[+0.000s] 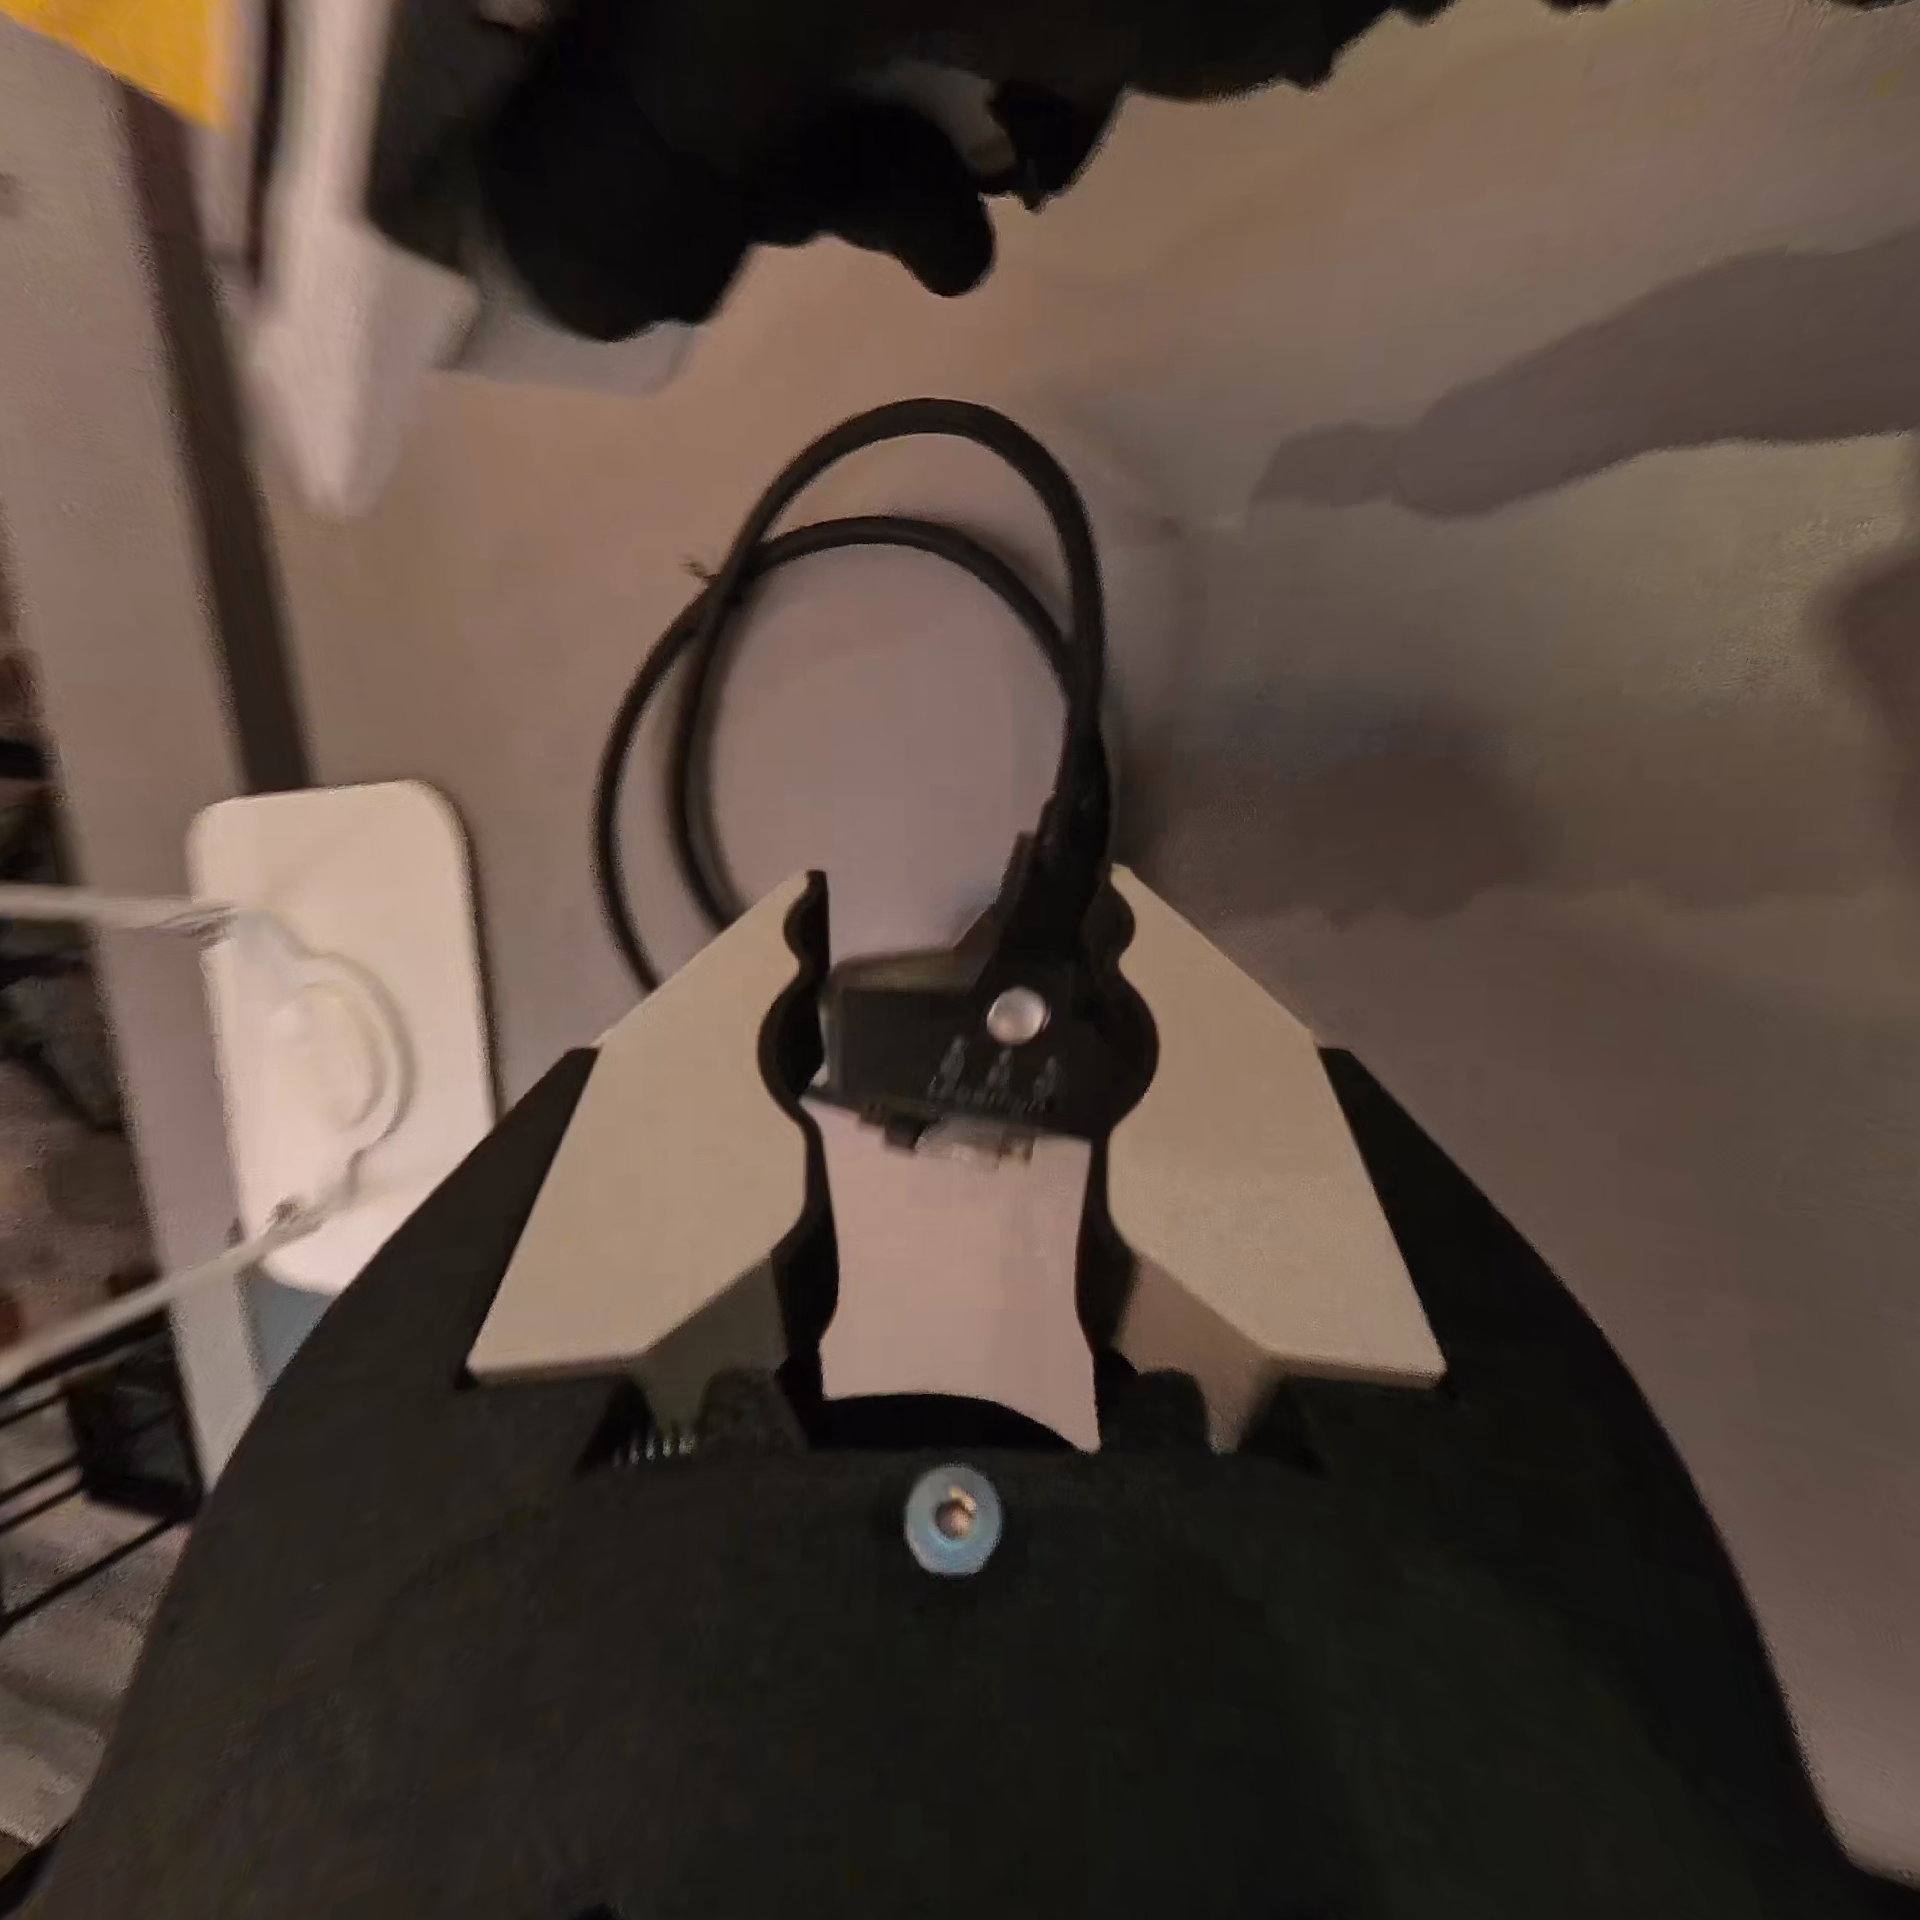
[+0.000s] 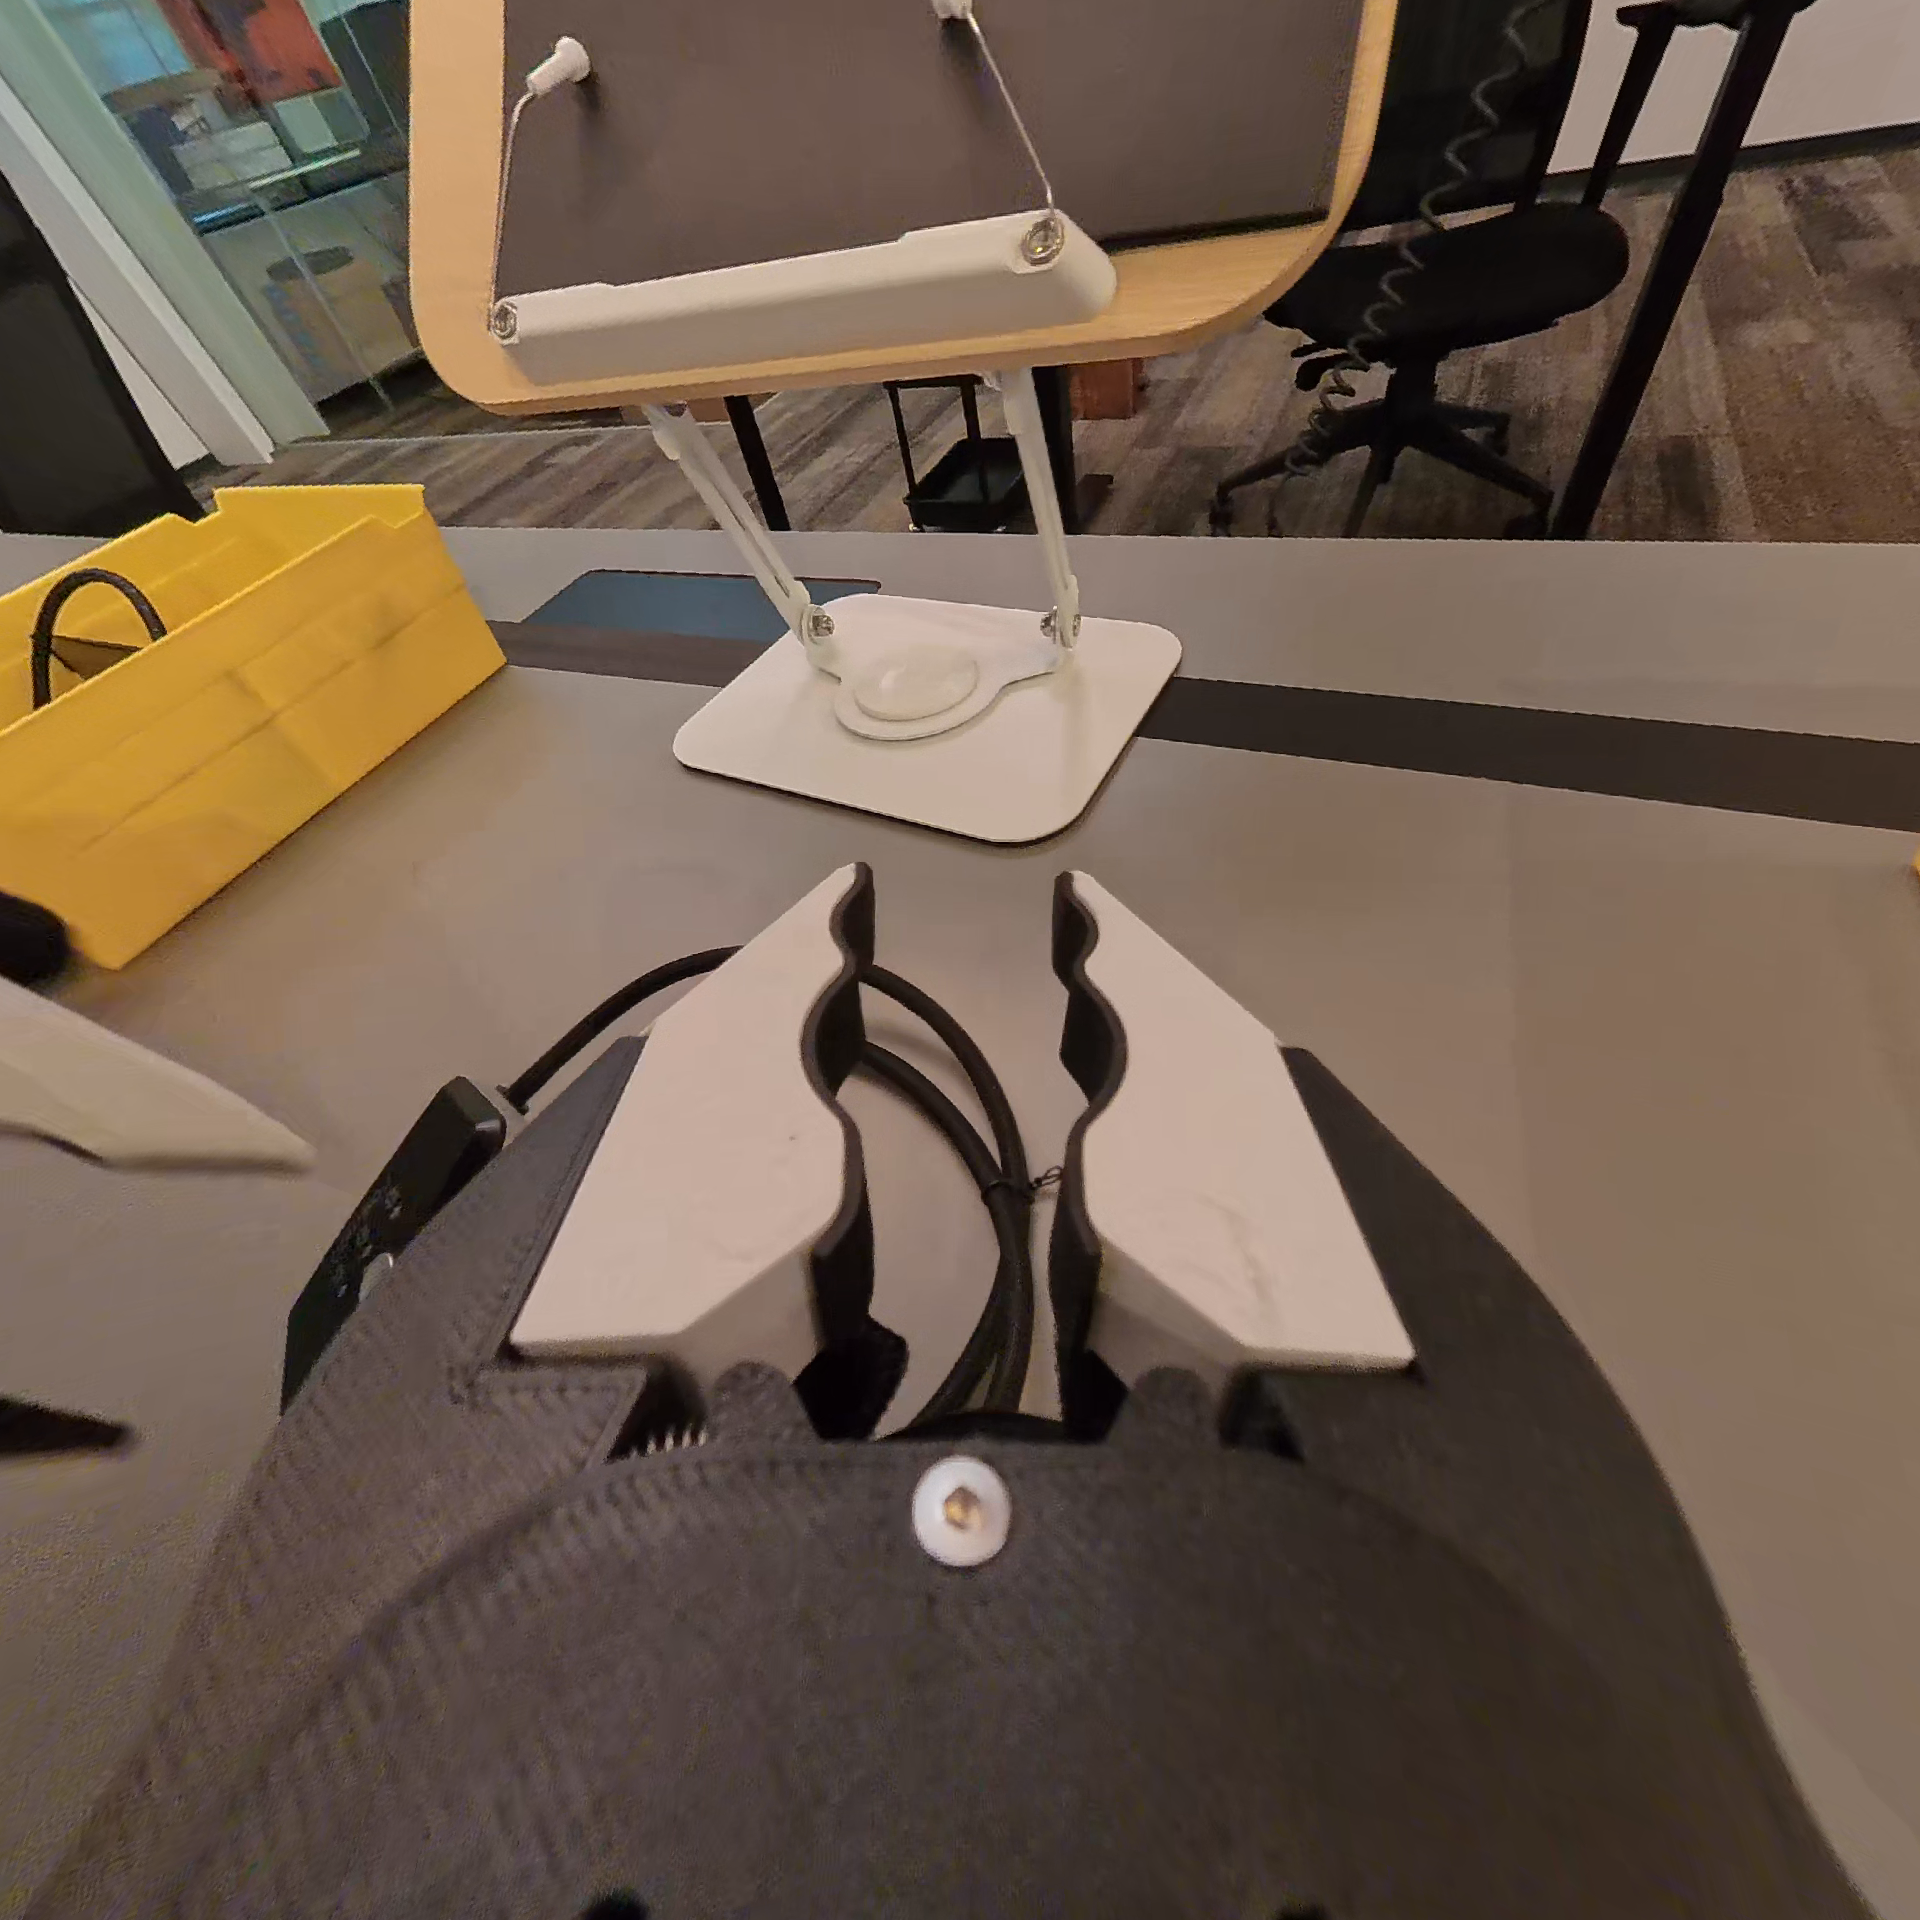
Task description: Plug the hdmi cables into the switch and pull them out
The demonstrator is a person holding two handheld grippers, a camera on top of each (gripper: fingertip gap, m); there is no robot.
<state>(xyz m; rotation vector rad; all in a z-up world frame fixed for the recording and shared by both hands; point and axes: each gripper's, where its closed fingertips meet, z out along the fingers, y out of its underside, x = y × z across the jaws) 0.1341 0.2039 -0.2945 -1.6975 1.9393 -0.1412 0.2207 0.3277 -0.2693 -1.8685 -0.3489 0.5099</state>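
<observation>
In the left wrist view my left gripper [image 1: 966, 894] points down at the grey table, and the picture is blurred. Its jaws sit against both sides of a small black HDMI switch [image 1: 935, 1039] with a round silver button. The switch's black cable [image 1: 1070, 582] loops away on the table beyond it. In the right wrist view my right gripper [image 2: 961, 894] is open and empty. It hovers over the looped cable [image 2: 987, 1122], which shows between its fingers. The switch [image 2: 416, 1195] peeks out at its left side, with a left gripper finger [image 2: 156, 1112] beside it.
A yellow bin [image 2: 208, 707] holding another black cable [image 2: 94, 603] stands at the left. A white tablet stand's base [image 2: 935, 717] sits ahead on the table [image 2: 1507, 1039] and also shows in the left wrist view [image 1: 332, 997]. An office chair [image 2: 1455, 281] is beyond the far edge. Between my left fingertips and the small black HDMI switch [image 1: 935, 1039] there is roughly 7 cm. My right wrist view [image 2: 421, 1193] looks at it from another angle.
</observation>
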